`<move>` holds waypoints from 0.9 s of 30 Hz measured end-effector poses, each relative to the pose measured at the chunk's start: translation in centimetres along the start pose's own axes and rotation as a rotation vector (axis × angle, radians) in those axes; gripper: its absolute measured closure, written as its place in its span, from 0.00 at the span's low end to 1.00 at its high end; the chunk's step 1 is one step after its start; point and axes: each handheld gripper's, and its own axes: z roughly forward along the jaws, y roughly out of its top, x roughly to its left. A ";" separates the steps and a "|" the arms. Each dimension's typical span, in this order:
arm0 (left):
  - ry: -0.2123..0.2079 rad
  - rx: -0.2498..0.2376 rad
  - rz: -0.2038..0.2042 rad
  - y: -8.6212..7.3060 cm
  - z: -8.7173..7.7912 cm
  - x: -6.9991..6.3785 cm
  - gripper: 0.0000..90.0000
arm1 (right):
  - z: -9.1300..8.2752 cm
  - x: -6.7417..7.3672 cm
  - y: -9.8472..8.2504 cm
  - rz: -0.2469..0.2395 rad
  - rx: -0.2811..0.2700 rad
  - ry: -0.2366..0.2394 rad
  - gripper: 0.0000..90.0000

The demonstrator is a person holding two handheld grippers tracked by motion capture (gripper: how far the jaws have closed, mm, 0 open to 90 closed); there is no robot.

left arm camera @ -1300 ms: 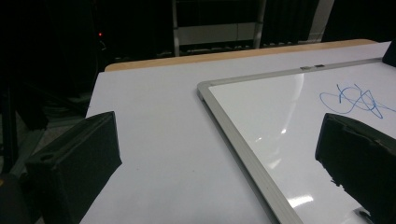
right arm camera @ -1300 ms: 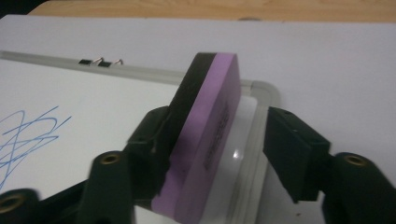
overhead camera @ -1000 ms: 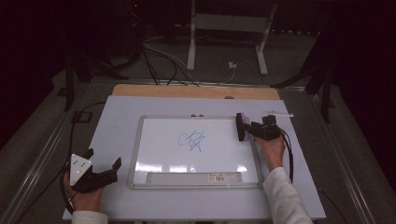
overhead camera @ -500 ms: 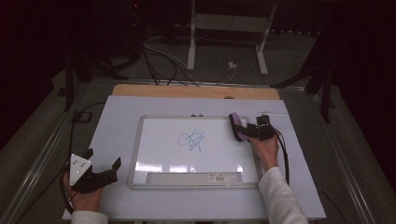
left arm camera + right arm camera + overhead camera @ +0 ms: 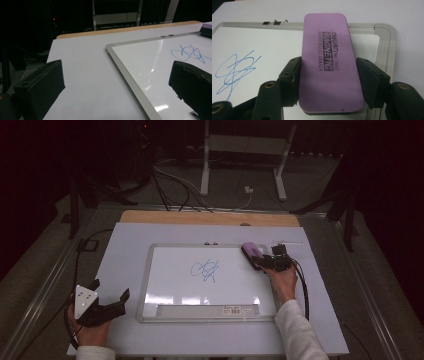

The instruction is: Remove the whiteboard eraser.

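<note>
Clamping the purple whiteboard eraser (image 5: 329, 62) across its long sides, the right gripper (image 5: 329, 75) has just been closing. Light foam body, firm: grip mid-length. Left gripper (image 5: 102, 302) rests wide, empty, on the bench (image 5: 125, 250).

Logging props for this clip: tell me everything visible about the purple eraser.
The purple eraser is a flat, rounded-corner block with a foam-like top printed "deli No 7840 MAGNETIC WHITE BOARD ERASER" and a darker layer showing under its near end. It lies flat between the two pads of the right claw, which have just been closing on its long sides. It sits over the whiteboard at the upper right corner, to the right of the blue scribble and apart from it.
</note>
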 end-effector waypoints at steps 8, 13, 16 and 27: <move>0.001 0.001 0.002 0.0 0.0 0.0 0.01 | -0.5 0.5 0.1 -0.021 -0.026 0.008 0.45; 0.000 0.001 0.002 0.0 0.0 -0.1 0.01 | -0.7 0.9 0.1 -0.041 -0.034 0.015 0.45; 0.000 0.002 0.001 0.0 0.0 -0.1 0.01 | -0.8 1.2 0.2 -0.047 -0.040 0.018 0.45; -0.001 0.004 0.004 0.0 0.0 -0.1 0.01 | -1.2 2.8 0.6 -0.099 -0.054 0.033 0.45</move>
